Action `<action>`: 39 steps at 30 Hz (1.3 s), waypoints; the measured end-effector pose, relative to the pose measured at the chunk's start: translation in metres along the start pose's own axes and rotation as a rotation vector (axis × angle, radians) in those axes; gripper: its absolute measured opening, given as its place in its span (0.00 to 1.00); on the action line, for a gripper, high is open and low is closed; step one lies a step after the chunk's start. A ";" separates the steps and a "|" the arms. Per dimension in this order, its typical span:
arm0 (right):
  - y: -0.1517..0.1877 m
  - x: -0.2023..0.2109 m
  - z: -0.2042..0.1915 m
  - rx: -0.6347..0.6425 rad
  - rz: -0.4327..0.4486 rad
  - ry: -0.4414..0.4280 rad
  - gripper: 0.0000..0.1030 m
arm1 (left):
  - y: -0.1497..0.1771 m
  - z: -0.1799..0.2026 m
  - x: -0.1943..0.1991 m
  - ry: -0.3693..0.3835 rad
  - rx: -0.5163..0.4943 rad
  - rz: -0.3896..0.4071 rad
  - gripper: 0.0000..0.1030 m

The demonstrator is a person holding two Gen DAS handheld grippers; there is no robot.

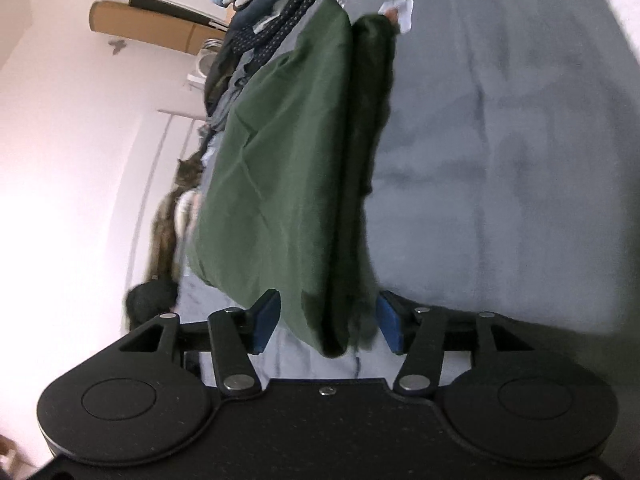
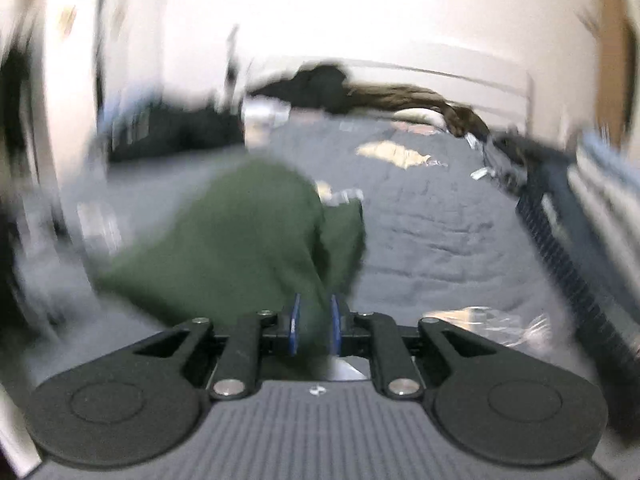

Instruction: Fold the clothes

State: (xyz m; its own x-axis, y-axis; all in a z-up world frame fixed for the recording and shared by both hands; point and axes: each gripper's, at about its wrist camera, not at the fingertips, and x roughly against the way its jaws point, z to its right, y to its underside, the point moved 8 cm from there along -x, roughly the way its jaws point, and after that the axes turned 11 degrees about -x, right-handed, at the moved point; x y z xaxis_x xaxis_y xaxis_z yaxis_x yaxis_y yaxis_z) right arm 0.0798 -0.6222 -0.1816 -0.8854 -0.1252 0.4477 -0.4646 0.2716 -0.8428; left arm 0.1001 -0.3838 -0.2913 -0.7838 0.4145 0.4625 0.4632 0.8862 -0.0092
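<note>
Landmark: the grey bedspread [image 2: 432,216]; all places are given against it.

Green garment [image 1: 280,168] is off the bedspread, held up above it and doubled lengthwise into two hanging layers, with a dark fold line running between them. It is not lying flat anywhere.

Right gripper [image 2: 315,322]: blue pads close together with green cloth pinched between them, so it is clamped on the garment. The cloth billows away from the pads over the near part of the bedspread. This view is heavily motion-blurred, so the arm is probably swinging the cloth.

Left gripper [image 1: 326,322]: pads stand wide apart, and the lower end of the doubled garment hangs down into the gap between them. No pad visibly presses the cloth. Judgement: the fingers straddle the hanging edge either to close on it or having just let go; the frames fit both.

The far end of the garment, seen from the left wrist, sits by something white and a bit of finger, too small to be sure of.

Along one edge of the bedspread is a pile of other clothes [image 1: 256,28], blue and dotted dark fabrics, unsorted in look. Holding the garment in the air likely lets its weight square the two layers.
</note>
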 end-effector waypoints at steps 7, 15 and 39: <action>-0.002 -0.030 -0.009 -0.308 -0.001 -0.151 0.40 | -0.002 -0.001 -0.019 -0.007 0.002 -0.013 0.12; 0.028 -0.066 -0.004 -0.301 -0.158 -0.018 0.40 | 0.010 -0.031 0.005 0.024 0.055 0.018 0.05; 0.037 -0.067 -0.025 -0.288 -0.221 -0.077 0.40 | 0.003 -0.014 -0.017 -0.056 0.019 -0.004 0.09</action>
State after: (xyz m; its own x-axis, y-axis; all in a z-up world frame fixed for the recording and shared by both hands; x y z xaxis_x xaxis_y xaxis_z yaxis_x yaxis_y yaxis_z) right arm 0.1230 -0.5803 -0.2352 -0.7677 -0.2793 0.5768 -0.6311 0.4857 -0.6048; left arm 0.1208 -0.3909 -0.2873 -0.8079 0.4211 0.4122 0.4521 0.8916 -0.0248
